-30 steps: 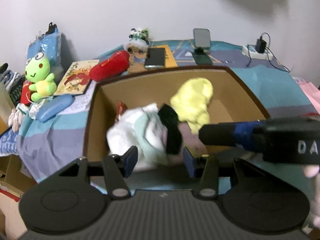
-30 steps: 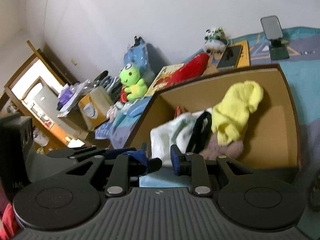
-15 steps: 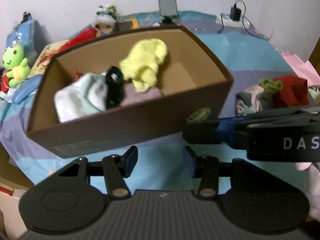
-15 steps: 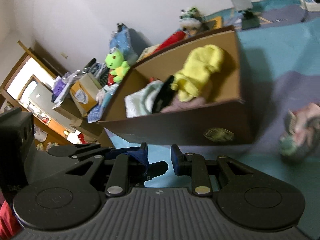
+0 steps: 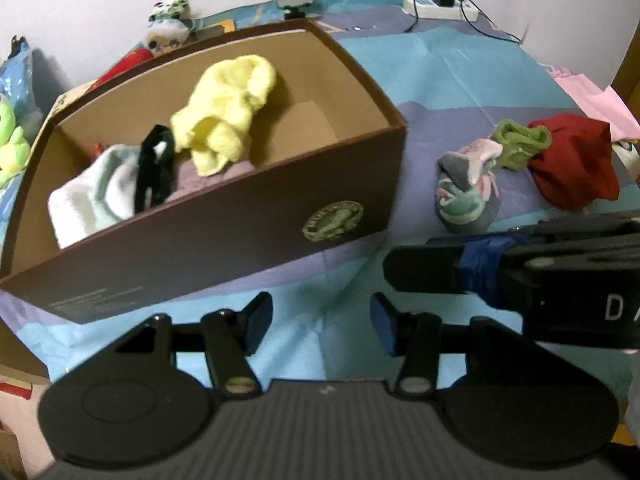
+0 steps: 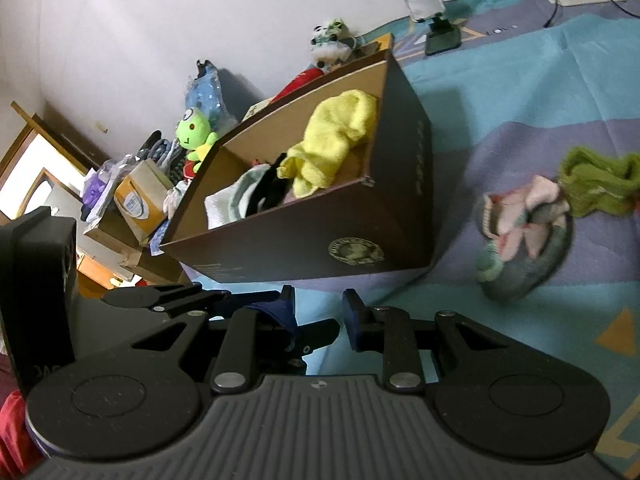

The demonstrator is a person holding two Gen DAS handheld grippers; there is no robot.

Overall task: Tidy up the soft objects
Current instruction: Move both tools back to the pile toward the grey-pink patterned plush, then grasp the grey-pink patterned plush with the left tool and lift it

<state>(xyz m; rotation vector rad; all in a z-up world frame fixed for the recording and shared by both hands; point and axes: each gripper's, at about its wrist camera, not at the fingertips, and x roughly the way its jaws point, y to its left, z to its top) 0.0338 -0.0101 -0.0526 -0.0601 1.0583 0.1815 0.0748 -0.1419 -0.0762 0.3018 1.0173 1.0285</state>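
yellow cloth (image 5: 226, 110) in brown box (image 5: 240, 232), frame centre-left, draped over white-mint bundle (image 5: 94, 196) and black item (image 5: 154, 172). loose pile right of box on blue-purple spread (image 5: 460, 76) — grey-pink socks (image 5: 468, 188), green sock (image 5: 518, 148), red cloth (image 5: 572, 160), all touching. left gripper (image 5: 318, 328) at bottom centre, jaws opening, nothing between. right gripper (image 6: 318, 318) low over spread — jaws opening, gap narrow, empty.
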